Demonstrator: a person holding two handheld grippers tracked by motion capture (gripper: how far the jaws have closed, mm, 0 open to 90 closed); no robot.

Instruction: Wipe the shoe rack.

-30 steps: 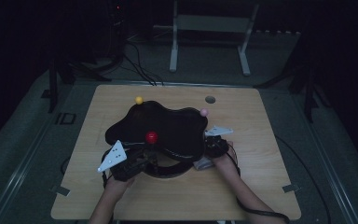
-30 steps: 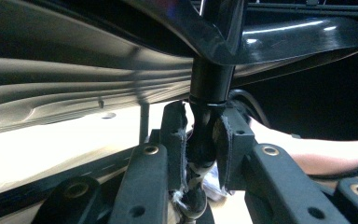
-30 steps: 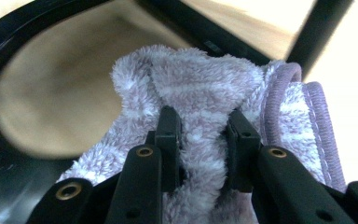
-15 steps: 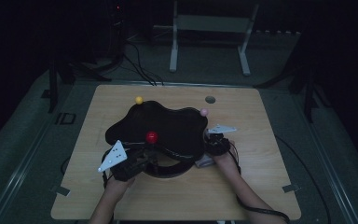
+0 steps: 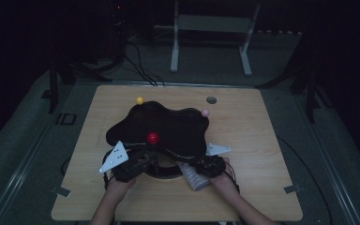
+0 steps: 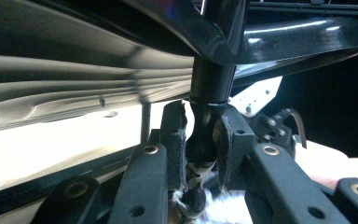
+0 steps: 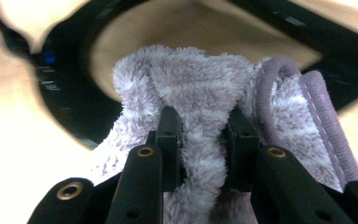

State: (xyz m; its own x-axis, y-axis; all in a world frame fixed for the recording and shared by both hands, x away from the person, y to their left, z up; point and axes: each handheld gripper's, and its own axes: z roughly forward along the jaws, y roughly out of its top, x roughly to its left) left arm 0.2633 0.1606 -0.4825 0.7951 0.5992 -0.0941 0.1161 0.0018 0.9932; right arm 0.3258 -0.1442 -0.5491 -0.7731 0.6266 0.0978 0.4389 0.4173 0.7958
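Overhead, on the counter [image 5: 262, 140], I see the black wavy-edged tray [image 5: 164, 126] standing on a ring base, its near rim over both hands. My left gripper [image 6: 200, 140] pinches the tray's upright stem; my right gripper [image 7: 200, 135], nearer that underside, pinches the lilac towel [image 7: 205, 93] just below it.

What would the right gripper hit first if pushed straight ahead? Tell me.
Probably the black ring base under the tray: the right gripper, shut on the purple towel, points straight at it. Depth is hard to judge.
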